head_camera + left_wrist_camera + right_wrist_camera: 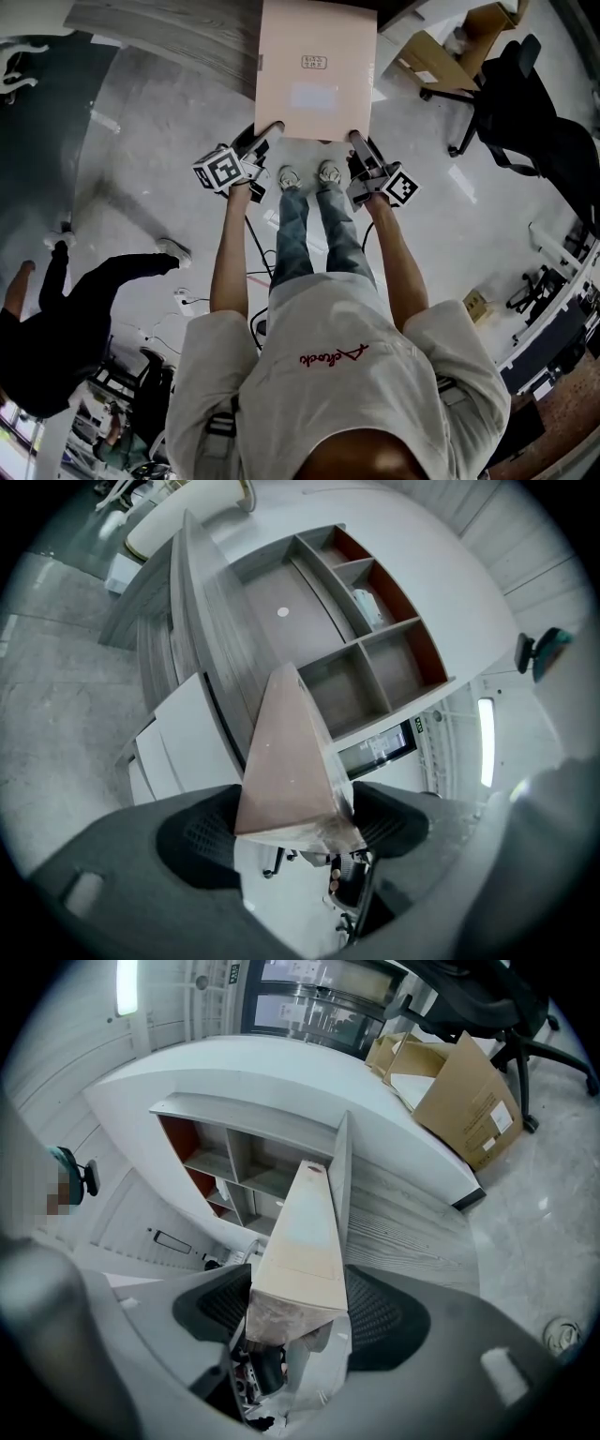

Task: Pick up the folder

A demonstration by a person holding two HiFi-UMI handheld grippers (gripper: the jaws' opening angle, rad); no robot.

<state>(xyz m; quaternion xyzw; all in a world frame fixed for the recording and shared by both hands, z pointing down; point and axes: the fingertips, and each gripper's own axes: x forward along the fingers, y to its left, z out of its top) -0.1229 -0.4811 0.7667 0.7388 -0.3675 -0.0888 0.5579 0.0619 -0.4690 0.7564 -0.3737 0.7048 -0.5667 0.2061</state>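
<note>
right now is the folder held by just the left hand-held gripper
No, the left hand-held gripper and the right hand-held gripper each clamp a near corner of the folder.

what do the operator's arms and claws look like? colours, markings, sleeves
The left claw and right claw are dark grey, with wide curved jaws and ribbed black pads. Each carries a white cube with black square markers. The arms come out of short off-white T-shirt sleeves.

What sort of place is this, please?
Probably an office or reception area: a curved counter with open shelf compartments, a black office chair, and cardboard boxes on a polished floor.
</note>
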